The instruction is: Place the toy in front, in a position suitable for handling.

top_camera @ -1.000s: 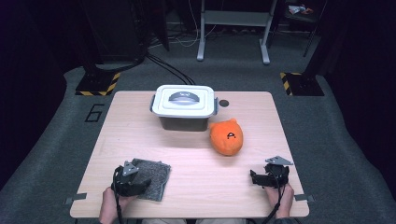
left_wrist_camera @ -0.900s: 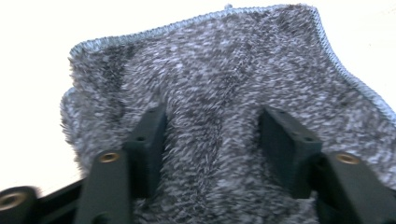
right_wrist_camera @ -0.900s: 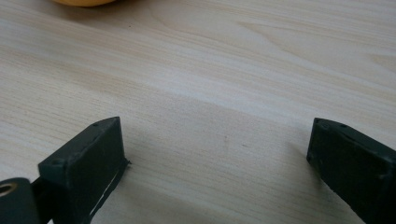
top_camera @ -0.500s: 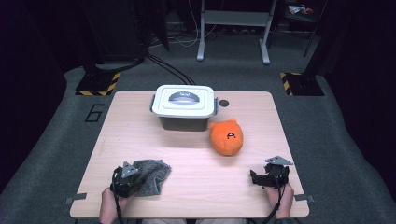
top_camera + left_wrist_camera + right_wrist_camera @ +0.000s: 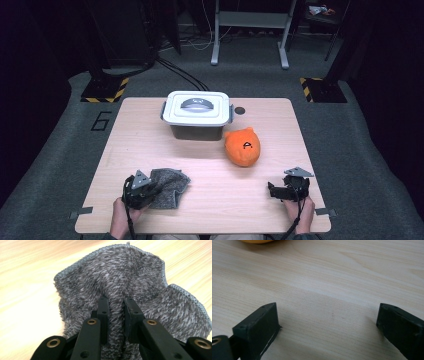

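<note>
A fuzzy grey cloth [image 5: 167, 186] lies bunched at the table's near left. My left gripper [image 5: 148, 191] is shut on a pinched fold of the grey cloth [image 5: 130, 287], its jaws having just closed on it. In the left gripper view the black fingers [image 5: 103, 312] squeeze a ridge of pile between them. My right gripper [image 5: 272, 190] rests at the near right with its jaws wide apart. Bare wood lies between its fingers [image 5: 259, 325] in the right gripper view.
A white lidded box [image 5: 197, 112] stands at the back centre of the wooden table [image 5: 225, 210]. An orange plush [image 5: 242, 146] sits right of the box; its edge [image 5: 257, 241] shows in the right gripper view. A dark round hole [image 5: 240, 110] marks the tabletop.
The left gripper's jaws closed on the cloth, which went from lying flat to bunched up into a fold. The right gripper has not moved.
</note>
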A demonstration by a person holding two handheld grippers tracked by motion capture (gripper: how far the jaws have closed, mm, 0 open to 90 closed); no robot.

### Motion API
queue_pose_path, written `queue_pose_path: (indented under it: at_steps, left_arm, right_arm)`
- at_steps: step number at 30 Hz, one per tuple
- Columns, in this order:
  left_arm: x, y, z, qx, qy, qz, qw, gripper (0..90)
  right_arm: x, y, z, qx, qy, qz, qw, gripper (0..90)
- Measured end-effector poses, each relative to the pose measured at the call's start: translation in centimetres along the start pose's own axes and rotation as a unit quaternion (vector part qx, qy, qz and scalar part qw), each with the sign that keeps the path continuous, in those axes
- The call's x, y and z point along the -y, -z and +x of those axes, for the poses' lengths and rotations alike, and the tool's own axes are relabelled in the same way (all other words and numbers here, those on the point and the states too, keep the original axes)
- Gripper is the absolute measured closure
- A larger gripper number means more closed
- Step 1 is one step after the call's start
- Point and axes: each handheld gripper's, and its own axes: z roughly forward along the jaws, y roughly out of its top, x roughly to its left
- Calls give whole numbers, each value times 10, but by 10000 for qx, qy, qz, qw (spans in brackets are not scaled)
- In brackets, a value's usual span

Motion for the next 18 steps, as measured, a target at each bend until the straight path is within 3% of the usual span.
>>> queue_pose_path:
  at_steps: [8,18]
  left_arm:
    - [-18,-8,-14,287,-200,-97,9993,774]
    - [-38,-21,-38,582,-527,-118,9968,773]
  right_arm:
    - [0,0,0,-1,2,-3,10000,32]
    - [0,0,0,4,9,-2,10000,32]
